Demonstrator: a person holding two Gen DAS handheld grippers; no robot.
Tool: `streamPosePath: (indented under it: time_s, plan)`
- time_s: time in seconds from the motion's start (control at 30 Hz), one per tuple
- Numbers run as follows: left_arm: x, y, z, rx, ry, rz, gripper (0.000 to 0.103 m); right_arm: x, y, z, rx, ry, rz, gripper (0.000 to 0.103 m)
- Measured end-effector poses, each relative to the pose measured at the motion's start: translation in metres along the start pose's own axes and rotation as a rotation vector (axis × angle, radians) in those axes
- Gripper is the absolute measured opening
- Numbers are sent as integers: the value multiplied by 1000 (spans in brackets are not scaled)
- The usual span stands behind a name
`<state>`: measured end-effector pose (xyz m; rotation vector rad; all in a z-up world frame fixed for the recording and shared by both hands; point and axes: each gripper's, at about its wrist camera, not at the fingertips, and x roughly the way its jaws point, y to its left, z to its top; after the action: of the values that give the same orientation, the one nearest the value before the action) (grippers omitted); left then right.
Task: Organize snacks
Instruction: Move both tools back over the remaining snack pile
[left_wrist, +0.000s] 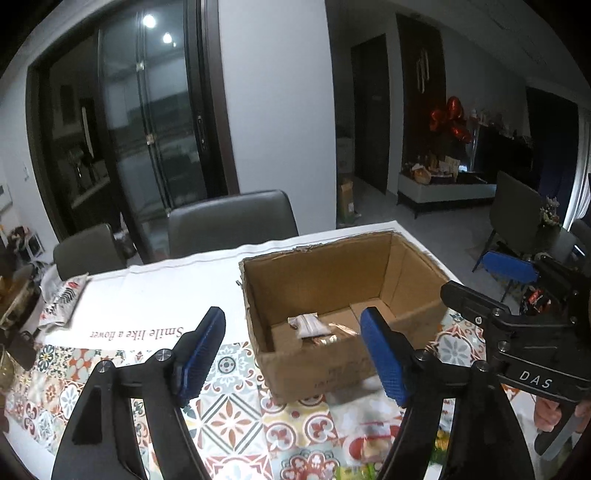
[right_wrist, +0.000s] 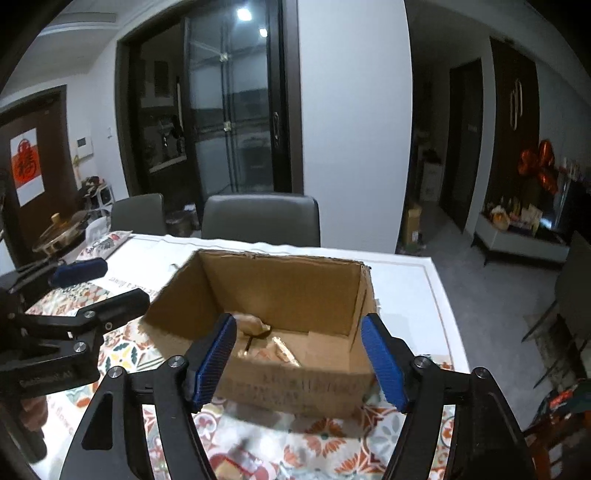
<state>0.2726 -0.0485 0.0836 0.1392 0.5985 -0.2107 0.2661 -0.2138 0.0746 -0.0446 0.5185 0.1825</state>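
Observation:
An open cardboard box stands on the patterned tablecloth; it also shows in the right wrist view. Snack packets lie on its floor, seen too in the right wrist view. More snack packets lie on the cloth in front of the box, blurred in the right wrist view. My left gripper is open and empty, just before the box's near wall. My right gripper is open and empty, also at the near wall. The right gripper shows in the left wrist view.
Two grey chairs stand behind the table. A printed bag and a pot sit at the table's left end. The table's right edge drops to the floor. The left gripper shows at the left of the right wrist view.

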Motion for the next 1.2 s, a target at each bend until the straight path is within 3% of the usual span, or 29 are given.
streamPosePath:
  time_s: [0.2, 0.6, 0.93, 1.2]
  plan:
    - [-39, -4, -28, -15, -24, -35, 75, -47, 8, -19, 18, -59, -31, 78]
    - [-86, -12, -91, 6, -47, -18, 75, -101, 22, -78, 27, -58, -66, 81]
    - [-91, -15, -146, -38, 11, -44, 75, -117, 31, -127, 62, -12, -110, 81]
    - [-81, -28, -180, -28, 61, -22, 75, -115, 28, -162, 69, 31, -152, 81]
